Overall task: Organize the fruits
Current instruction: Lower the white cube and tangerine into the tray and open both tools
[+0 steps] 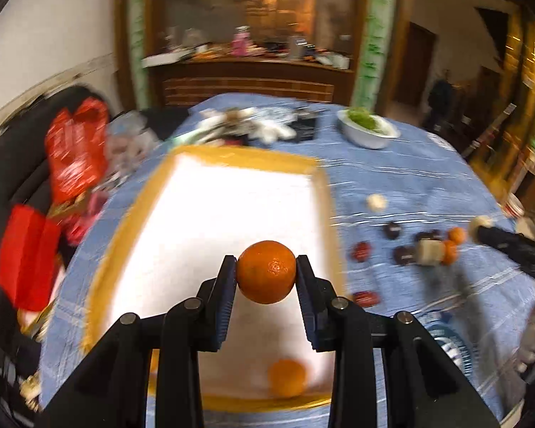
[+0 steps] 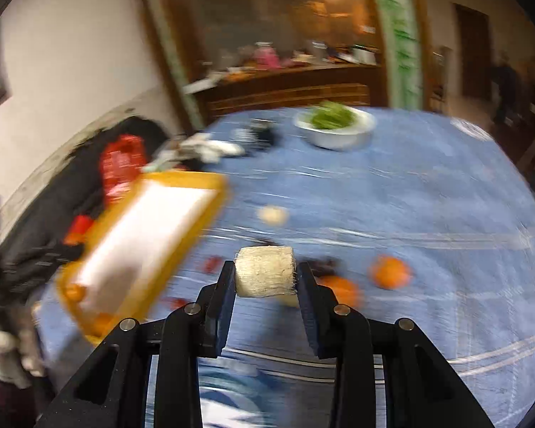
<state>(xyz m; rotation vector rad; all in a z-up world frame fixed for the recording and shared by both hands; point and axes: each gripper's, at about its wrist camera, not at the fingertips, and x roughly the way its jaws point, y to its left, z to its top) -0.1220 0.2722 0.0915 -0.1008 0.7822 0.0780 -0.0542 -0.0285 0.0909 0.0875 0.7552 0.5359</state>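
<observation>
left gripper: our jaws pinch a tangerine, held above the yellow tray.
right gripper: our jaws clamp a pale fibrous chunk over the desk, tray well to their left.
slip risk: we judge the round tangerine could roll out of the thin pinch.
crush risk: squeezing harder may bruise it.
in the way: loose tangerines just beyond our right jaws; white bowl far ahead.

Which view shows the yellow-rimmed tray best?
Left wrist view: the tray fills the middle, its rim traceable most of the way round, with an orange lying inside. The right wrist view shows the tray off to the left, tilted and blurred.
</observation>
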